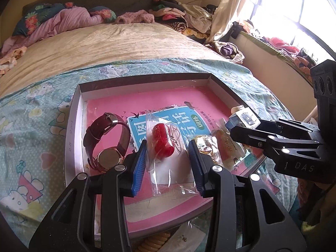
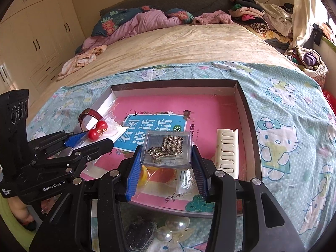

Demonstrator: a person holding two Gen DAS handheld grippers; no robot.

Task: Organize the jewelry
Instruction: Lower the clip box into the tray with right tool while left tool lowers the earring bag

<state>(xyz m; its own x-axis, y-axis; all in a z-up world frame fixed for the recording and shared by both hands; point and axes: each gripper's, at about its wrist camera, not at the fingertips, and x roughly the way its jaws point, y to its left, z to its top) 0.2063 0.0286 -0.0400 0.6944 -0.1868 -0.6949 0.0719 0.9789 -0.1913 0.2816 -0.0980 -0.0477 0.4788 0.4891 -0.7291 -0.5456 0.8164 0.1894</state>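
A shallow box tray (image 1: 73, 113) (image 2: 243, 109) lined with a pink book lies on the bed. My left gripper (image 1: 167, 154) (image 2: 94, 139) hovers over its near left part, shut on a clear plastic bag of red beads (image 1: 162, 143) (image 2: 97, 133). My right gripper (image 2: 167, 154) (image 1: 233, 132) is shut on a small clear box of rhinestone jewelry (image 2: 168, 147) (image 1: 244, 118), just above the tray's near middle. A watch with a maroon strap (image 1: 105, 140) (image 2: 90, 113) rests in the tray's left side.
A cream comb (image 2: 227, 149) lies in the tray at the right. Bagged yellow and orange pieces (image 2: 147, 175) (image 1: 210, 149) sit under my right gripper. In front of the tray lie pearl pieces (image 2: 172, 226) and a yellow spiral tie (image 1: 155, 241). Clothes are piled at the bed's far end.
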